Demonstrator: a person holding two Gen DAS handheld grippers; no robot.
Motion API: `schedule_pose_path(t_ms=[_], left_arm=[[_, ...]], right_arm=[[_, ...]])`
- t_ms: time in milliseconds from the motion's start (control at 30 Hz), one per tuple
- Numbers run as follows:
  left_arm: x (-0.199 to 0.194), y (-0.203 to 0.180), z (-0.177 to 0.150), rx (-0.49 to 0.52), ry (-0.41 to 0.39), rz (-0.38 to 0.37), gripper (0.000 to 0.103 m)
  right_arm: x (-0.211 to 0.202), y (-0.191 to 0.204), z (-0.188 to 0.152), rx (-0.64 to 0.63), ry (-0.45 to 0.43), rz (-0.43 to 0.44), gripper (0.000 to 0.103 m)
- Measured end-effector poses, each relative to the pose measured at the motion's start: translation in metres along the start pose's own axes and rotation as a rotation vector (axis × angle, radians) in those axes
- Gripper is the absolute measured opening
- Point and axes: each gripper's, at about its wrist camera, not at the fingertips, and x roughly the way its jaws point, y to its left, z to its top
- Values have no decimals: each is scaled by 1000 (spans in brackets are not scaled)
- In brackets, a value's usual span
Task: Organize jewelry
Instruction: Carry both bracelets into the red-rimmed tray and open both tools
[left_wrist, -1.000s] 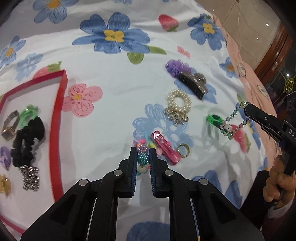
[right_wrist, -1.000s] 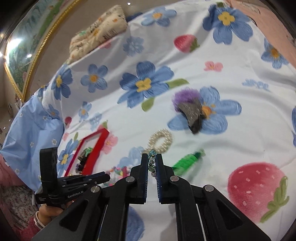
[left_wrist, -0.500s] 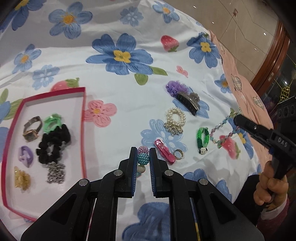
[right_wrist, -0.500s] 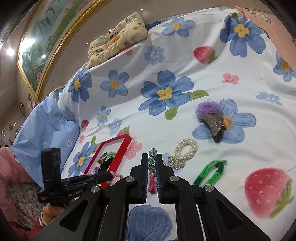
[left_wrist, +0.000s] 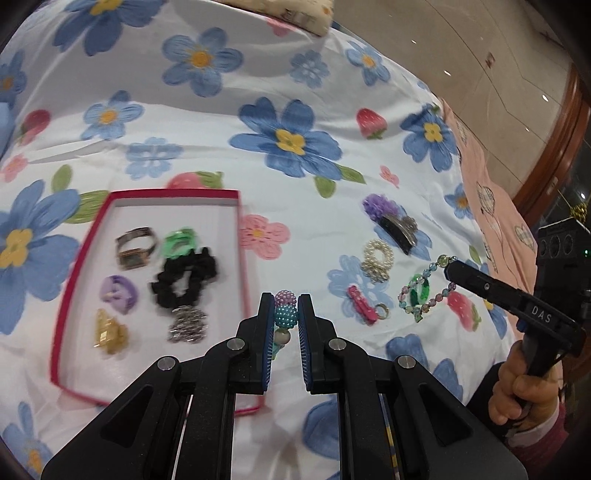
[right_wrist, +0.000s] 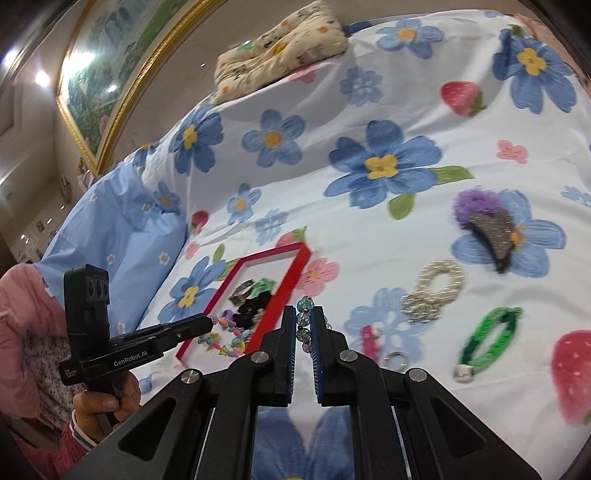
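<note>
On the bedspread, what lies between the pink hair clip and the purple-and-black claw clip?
The pearl scrunchie lies between the pink hair clip and the claw clip, apart from both; the left wrist view shows it.

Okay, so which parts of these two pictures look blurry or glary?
Left wrist view: the tray contents smear with motion, especially the black scrunchie; the gripper fingers stay sharp. Right wrist view: the hair claw and cushion blur; ceiling lights flare at upper left.
</note>
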Motion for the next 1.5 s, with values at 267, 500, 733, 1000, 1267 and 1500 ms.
schedule_pose_path(t_ms=[267, 500, 733, 1000, 1267, 1500], left_arm=[[-28, 44, -9, -73, -28, 55, 11], [-39, 75, -20, -122, -33, 90, 11], [-39, 92, -27, -153, -26, 99, 11], [-30, 112, -37, -201, 8, 85, 11], [-14, 140, -49, -258, 52, 107, 11], [2, 165, -56, -299, 86, 153, 11]], right_arm=[[31, 41, -5, -56, 55, 69, 7], [63, 78, -10, -98, 103, 128, 7], [94, 101, -17, -119, 155, 170, 7], [128, 116, -32, -136, 223, 189, 7], [159, 114, -44, -142, 291, 175, 8], [176, 106, -48, -170, 328, 96, 8]])
